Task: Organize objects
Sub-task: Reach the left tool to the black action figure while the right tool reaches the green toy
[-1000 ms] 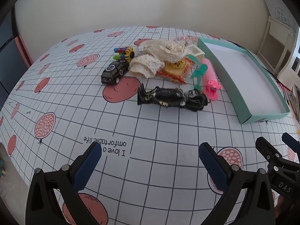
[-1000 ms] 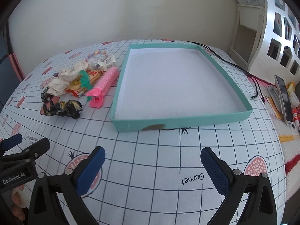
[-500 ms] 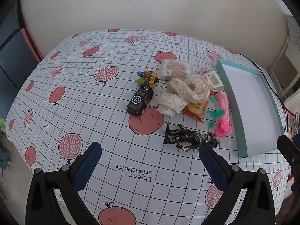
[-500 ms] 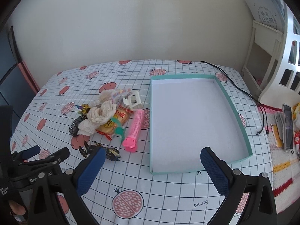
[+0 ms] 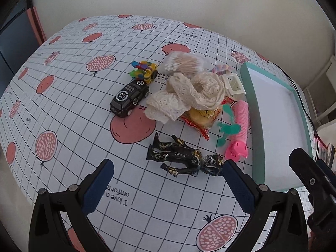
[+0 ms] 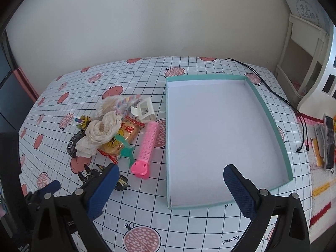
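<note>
The black action figure (image 5: 184, 159) lies flat on the worktop (image 5: 84, 105) at the near edge of the pile, its head end toward the teal tray (image 5: 257, 126), and it looks like the natural first pick because nothing lies on it. The left gripper (image 5: 168, 187) hangs above and just short of it, jaws wide apart and empty. A good grasp would likely come straight down over the torso, across the body's narrow width, since the limbs are thin and could slip or twist. The pink hair roller (image 5: 240, 126) lies just beside the figure's head, so the descent should favour the leg side to avoid nudging it. The right gripper (image 6: 171, 185), also spread open and empty, hovers over the tray's near corner; the tray (image 6: 271, 121) is bare, so any spot inside serves.
</note>
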`<state>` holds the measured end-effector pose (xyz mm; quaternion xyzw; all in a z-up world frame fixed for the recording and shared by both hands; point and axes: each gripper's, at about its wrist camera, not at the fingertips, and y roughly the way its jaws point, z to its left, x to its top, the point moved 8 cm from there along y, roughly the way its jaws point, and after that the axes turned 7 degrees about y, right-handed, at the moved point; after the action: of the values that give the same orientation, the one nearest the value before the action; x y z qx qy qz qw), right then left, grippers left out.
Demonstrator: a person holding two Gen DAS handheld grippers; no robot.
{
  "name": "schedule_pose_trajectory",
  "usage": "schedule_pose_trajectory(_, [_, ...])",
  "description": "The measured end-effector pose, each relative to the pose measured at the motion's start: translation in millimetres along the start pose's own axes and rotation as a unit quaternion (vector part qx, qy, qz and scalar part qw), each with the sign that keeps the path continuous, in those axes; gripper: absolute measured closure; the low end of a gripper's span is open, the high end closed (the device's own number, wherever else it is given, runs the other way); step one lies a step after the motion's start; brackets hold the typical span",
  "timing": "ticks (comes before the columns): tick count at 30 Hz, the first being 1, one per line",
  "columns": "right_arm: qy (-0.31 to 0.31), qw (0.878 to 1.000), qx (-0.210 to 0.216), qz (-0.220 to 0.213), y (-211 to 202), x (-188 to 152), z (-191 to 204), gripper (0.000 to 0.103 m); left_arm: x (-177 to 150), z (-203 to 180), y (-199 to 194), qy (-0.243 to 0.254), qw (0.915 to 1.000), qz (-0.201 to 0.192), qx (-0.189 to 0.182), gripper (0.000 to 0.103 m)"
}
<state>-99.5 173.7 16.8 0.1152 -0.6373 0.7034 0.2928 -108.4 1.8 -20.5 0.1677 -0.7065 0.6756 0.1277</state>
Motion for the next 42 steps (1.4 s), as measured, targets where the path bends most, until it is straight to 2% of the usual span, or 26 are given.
schedule_pose_trajectory(3, [0.009, 1.0, 0.012, 0.007, 5.8, 4.8, 2.6, 0.002, 0.7, -7.4, 7.6, -0.025, 0.9996, 0.007, -0.011, 0.0])
schedule_pose_trajectory(10, [0.004, 1.0, 0.015, 0.009, 17.5, 12.8, 9.7, 0.003, 8.5, -17.2, 24.0, -0.05, 0.9987, 0.004, 0.009, 0.0])
schedule_pose_trajectory(12, [0.004, 1.0, 0.011, 0.01, 21.1, 14.3, 8.7, 0.006, 9.8, -18.7, 28.7, -0.053, 0.9984, 0.004, 0.019, 0.0])
schedule_pose_trajectory(15, [0.013, 1.0, 0.012, 0.015, 27.7, 15.5, 5.3, 0.006, 11.4, -19.9, 33.4, -0.04, 0.9983, 0.002, 0.043, 0.0])
schedule_pose_trajectory(22, [0.026, 0.999, 0.019, 0.026, 33.4, 14.7, 2.8, 0.007, 7.2, -17.2, 40.1, 0.002, 0.9972, 0.011, 0.074, 0.0])
schedule_pose_trajectory(28, [0.018, 0.999, 0.017, 0.028, 36.3, 13.4, 9.0, 0.007, 3.8, 1.2, 38.3, 0.022, 0.9953, 0.017, 0.093, 0.0])
schedule_pose_trajectory(33, [0.01, 0.999, 0.024, 0.036, 43.0, 10.4, 18.1, 0.008, 2.0, 27.5, 38.7, 0.017, 0.9945, 0.023, 0.101, 0.0])
schedule_pose_trajectory(42, [0.012, 0.998, 0.051, 0.047, 49.1, 13.5, 30.7, 0.022, 11.4, 63.2, 41.7, -0.004, 0.9945, 0.028, 0.101, 0.001])
